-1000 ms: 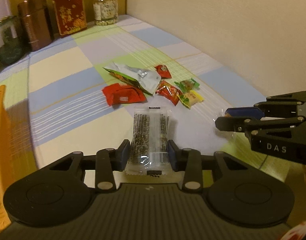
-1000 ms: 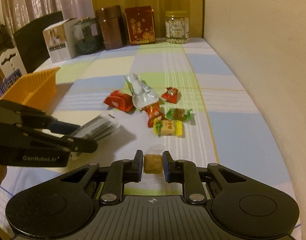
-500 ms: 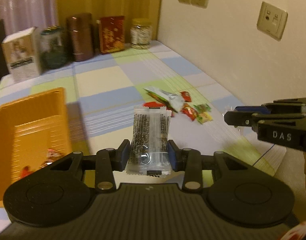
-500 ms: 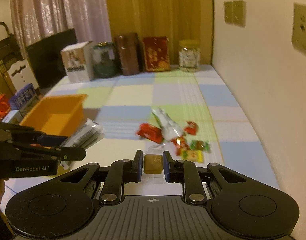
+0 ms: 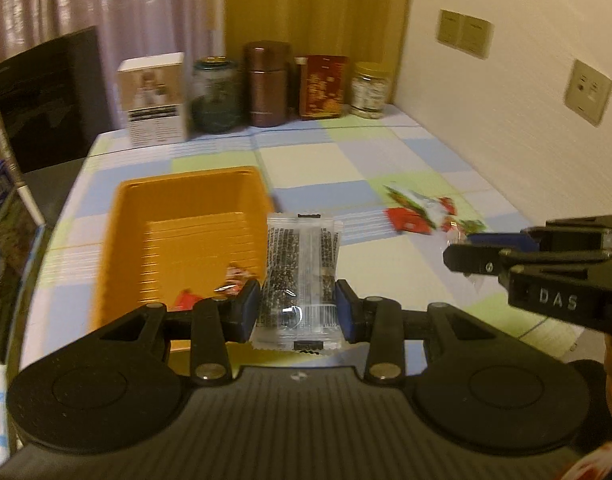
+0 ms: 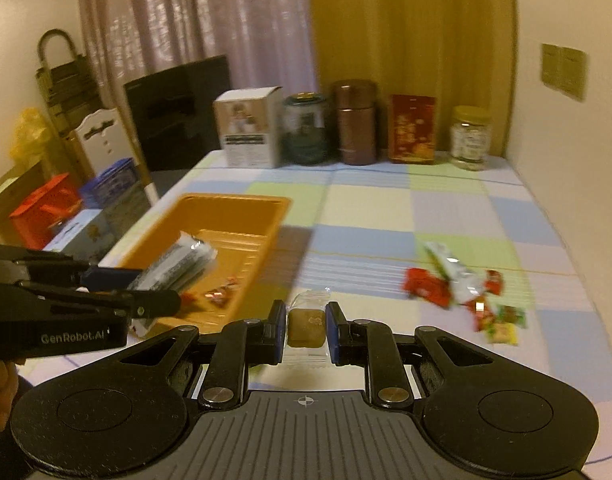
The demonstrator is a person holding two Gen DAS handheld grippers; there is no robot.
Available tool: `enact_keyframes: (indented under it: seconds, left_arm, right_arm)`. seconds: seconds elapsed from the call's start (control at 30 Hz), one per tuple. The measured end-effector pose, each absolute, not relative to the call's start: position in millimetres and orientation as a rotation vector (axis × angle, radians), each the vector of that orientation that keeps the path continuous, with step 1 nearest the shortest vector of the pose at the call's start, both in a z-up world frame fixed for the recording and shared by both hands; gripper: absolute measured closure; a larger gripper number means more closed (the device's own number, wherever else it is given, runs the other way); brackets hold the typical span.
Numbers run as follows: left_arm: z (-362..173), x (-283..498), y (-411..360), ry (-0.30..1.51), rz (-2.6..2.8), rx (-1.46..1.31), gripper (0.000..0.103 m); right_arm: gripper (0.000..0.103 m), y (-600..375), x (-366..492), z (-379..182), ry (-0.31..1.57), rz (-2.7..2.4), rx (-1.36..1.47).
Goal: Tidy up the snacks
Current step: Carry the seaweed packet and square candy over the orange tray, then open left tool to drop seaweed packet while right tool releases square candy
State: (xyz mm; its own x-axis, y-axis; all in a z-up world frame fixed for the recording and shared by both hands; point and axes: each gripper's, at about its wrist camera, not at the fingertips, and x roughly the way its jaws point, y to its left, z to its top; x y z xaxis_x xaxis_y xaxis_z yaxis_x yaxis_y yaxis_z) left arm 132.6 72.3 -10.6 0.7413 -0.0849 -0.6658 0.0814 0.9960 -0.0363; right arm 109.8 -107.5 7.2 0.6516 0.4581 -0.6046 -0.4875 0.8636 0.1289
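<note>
My left gripper [image 5: 298, 312] is shut on a clear packet of dark seeded bars [image 5: 300, 272] and holds it in the air beside the right edge of the orange tray [image 5: 178, 200]. The packet also shows in the right wrist view [image 6: 178, 268], over the tray [image 6: 230, 204]. My right gripper [image 6: 306, 328] is shut on a small brown cake in clear wrap [image 6: 306, 326], held above the table. A few red-wrapped sweets [image 6: 220, 290] lie in the tray. Several loose snacks [image 6: 458, 284] lie on the checked cloth to the right.
Tins, jars and a white box [image 6: 248, 132] stand in a row at the table's far edge. A wall [image 5: 526, 100] runs along the right side. Boxes and bags [image 6: 46, 212] sit beyond the table's left edge.
Both grippers have lifted and swung left with their snacks. The orange tray has come into full view and the loose snack pile has slid to the right.
</note>
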Motion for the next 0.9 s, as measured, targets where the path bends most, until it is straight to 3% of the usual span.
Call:
enact_keyframes:
  seconds: [0.37, 0.9]
  left_arm:
    - [-9, 137, 135, 0.739, 0.007, -0.036, 0.067]
    - [-36, 176, 170, 0.798, 0.013, -0.051, 0.067]
  right_arm:
    - [0.082, -42, 126, 3, 0.692, 0.595, -0.044]
    - [0.082, 3, 169, -19, 0.751, 0.594, -0.021]
